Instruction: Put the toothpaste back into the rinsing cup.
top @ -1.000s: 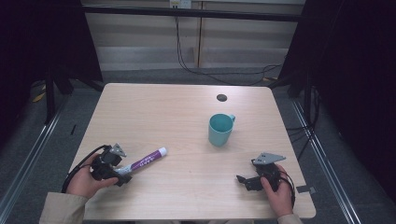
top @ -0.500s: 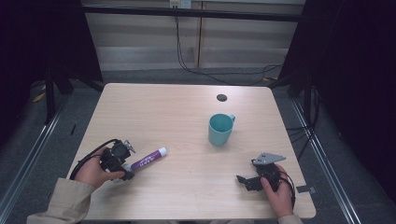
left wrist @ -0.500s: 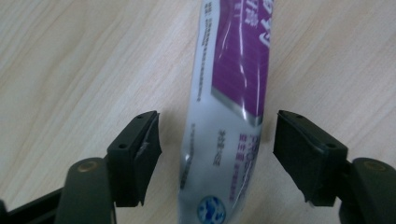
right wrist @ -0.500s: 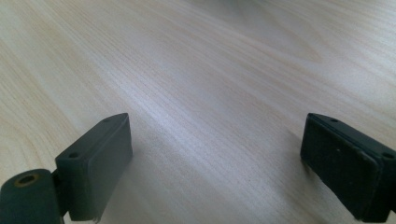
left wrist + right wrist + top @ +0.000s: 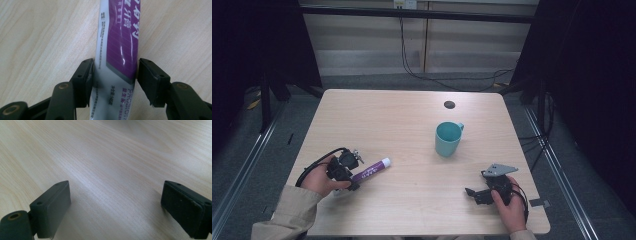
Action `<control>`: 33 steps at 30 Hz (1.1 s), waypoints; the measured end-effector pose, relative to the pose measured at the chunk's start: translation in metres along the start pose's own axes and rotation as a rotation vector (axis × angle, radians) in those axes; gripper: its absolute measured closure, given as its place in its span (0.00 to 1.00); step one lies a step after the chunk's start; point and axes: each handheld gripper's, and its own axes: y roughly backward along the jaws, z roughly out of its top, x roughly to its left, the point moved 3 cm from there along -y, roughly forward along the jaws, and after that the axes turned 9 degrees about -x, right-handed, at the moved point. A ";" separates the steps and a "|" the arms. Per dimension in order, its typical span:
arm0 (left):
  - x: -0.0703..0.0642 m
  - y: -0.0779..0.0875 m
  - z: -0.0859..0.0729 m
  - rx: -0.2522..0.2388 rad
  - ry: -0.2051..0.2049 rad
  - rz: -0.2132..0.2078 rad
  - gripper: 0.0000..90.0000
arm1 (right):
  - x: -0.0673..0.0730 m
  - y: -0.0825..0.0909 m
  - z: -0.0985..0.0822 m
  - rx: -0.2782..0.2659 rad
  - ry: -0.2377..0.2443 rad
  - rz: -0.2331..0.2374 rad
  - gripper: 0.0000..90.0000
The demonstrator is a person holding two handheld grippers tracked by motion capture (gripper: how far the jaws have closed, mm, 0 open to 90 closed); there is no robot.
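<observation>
Left Gripper Closing on Tube; Right Gripper Idle

The mug [image 5: 447, 139] stood upright right of the table's [image 5: 392, 115] centre, handle toward the far side. Its interior showed teal; whether it held anything could not be told. It was well apart from both grippers.

The tube [image 5: 371, 170] lay flat on the near-left part of the table, white cap pointing toward the mug, flat tail end between the jaws of the left gripper [image 5: 349, 176]. In the left gripper view the tube [image 5: 117, 62] ran up the middle. The jaws had just been closing with the tube between them. The left pad [image 5: 86, 80] touched the tube's edge; the right pad [image 5: 150, 80] stood just beside the other edge, and contact there could not be confirmed.

The left hand [image 5: 319, 179] held its gripper low and roughly level over the table, forearm entering from the near-left corner.

The right gripper [image 5: 477, 192] rested near the near-right edge in the right hand [image 5: 509, 205], jaws pointing left. Its jaws were spread wide over bare wood
</observation>
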 end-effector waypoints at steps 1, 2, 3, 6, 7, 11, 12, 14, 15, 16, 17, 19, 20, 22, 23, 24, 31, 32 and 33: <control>0.000 0.000 0.000 0.002 -0.003 0.002 0.52 | 0.000 0.000 0.000 0.000 0.000 0.000 0.09; 0.000 0.000 0.000 0.002 -0.003 0.002 0.53 | 0.000 0.000 0.000 0.000 0.000 0.000 0.09; 0.000 0.000 0.000 -0.001 0.006 0.001 0.53 | 0.000 0.000 0.000 -0.001 0.000 0.001 0.09; 0.000 0.001 0.000 -0.007 0.008 0.000 0.56 | 0.000 0.000 0.000 0.000 0.000 0.000 0.09; 0.000 0.001 -0.001 -0.016 0.014 0.002 0.62 | 0.000 0.000 0.000 0.000 0.000 0.000 0.09; -0.002 0.001 0.001 0.004 0.017 0.005 0.64 | 0.000 0.000 0.000 -0.001 0.000 0.001 0.09; -0.002 0.001 0.002 0.010 0.016 0.007 0.64 | 0.000 0.000 0.000 -0.001 0.000 0.002 0.09; -0.002 0.001 0.002 0.014 0.019 0.008 0.66 | 0.000 0.000 0.000 -0.001 -0.001 0.002 0.09; -0.004 0.001 0.004 0.030 0.013 0.022 0.67 | 0.000 0.000 0.000 0.000 0.000 0.000 0.09; -0.006 0.001 0.005 0.038 0.007 0.039 0.69 | 0.000 0.000 0.000 -0.002 0.000 0.002 0.09; -0.006 0.002 0.006 0.049 -0.004 0.055 0.72 | 0.000 0.000 0.000 -0.001 0.000 0.002 0.09; -0.006 0.003 0.007 0.050 0.016 0.060 0.78 | 0.000 0.000 0.000 -0.001 0.000 0.002 0.09; -0.006 0.004 0.006 0.044 0.062 0.057 0.83 | 0.000 0.000 0.000 -0.001 -0.001 0.002 0.09; -0.005 0.004 0.006 0.040 0.068 0.049 0.84 | 0.000 0.000 0.000 -0.001 -0.001 0.002 0.09; -0.007 0.004 0.005 0.029 0.083 0.027 0.84 | 0.000 0.000 0.000 -0.001 0.001 0.000 0.09; -0.007 0.004 0.005 0.029 0.083 0.027 0.84 | 0.000 0.000 0.000 -0.001 0.001 0.000 0.09; -0.010 0.010 0.011 -0.002 0.109 0.001 0.85 | 0.000 0.000 0.000 0.000 0.000 0.000 0.09; -0.011 0.012 0.012 -0.006 0.115 -0.005 0.85 | 0.000 0.000 0.000 -0.001 0.000 0.001 0.09; -0.012 0.013 0.014 -0.016 0.106 -0.001 0.85 | 0.000 0.000 0.000 -0.002 0.005 0.001 0.09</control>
